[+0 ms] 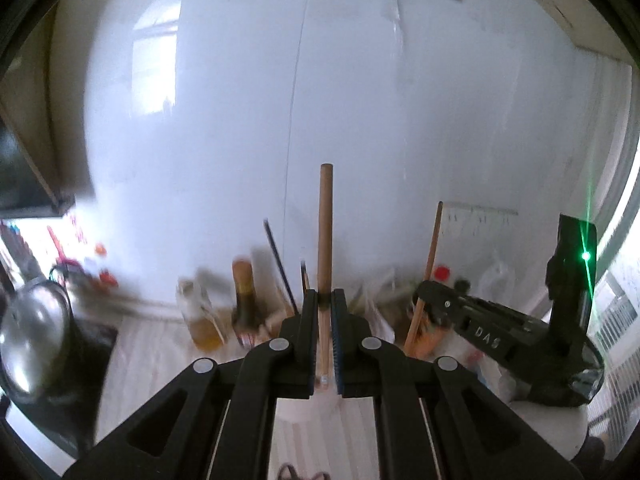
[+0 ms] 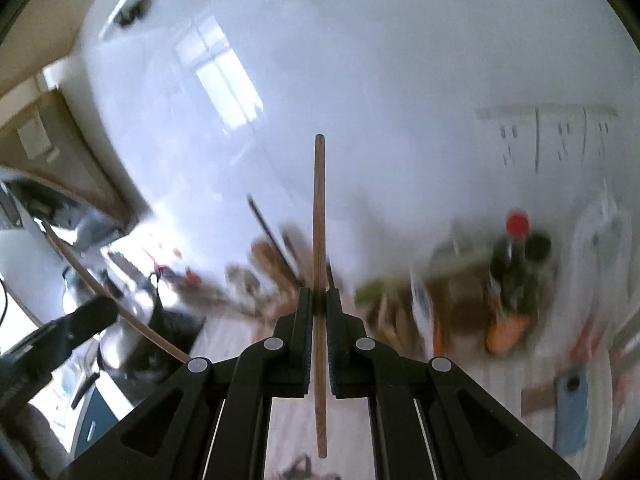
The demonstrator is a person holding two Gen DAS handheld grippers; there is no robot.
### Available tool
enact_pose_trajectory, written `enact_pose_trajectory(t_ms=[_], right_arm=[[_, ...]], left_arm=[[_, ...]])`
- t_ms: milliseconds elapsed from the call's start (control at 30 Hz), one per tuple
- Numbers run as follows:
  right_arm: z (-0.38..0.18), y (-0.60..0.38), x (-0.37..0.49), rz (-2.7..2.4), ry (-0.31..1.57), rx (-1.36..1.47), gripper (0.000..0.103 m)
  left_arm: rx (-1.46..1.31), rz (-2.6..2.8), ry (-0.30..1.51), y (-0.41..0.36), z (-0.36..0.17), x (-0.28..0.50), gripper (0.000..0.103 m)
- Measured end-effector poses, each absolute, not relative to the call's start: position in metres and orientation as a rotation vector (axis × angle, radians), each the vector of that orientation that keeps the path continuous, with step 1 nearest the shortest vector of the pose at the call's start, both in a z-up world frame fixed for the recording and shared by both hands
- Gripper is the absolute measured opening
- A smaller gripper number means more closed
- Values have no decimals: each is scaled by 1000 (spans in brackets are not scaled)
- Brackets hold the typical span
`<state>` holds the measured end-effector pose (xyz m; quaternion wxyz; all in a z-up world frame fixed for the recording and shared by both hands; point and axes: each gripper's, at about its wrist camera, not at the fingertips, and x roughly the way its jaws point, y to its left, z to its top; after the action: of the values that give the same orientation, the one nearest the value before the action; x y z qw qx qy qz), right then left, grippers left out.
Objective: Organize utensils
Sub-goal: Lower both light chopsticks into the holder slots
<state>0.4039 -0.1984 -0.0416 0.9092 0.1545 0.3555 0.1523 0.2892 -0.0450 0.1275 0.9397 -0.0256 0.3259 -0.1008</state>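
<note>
Utensils: each claw pinches a wooden stick (image 1: 325, 232) | pale striped counter (image 1: 160, 344) | glossy white wall (image 1: 224, 120)

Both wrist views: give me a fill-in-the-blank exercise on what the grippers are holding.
1. The left gripper is shut on a ____ stick.
2. The right gripper grips a stick that is ____ than the left one.
3. In the left wrist view, the light on the other gripper's body glows ____.
4. The bottle at the right of the right wrist view has a ____ cap.

Missing words: wooden; thinner; green; red
</note>
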Motion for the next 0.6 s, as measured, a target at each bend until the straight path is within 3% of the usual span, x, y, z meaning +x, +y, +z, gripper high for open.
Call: enact_pose_trajectory(t_ms=[233,600], right_arm=[[-13,-182,455,277,619,302,6],[-58,-133,493,258,504,196,6]], left_arm=[[-16,-157,678,-43,125,348,4],[-60,-115,835,-20,50,414,4]])
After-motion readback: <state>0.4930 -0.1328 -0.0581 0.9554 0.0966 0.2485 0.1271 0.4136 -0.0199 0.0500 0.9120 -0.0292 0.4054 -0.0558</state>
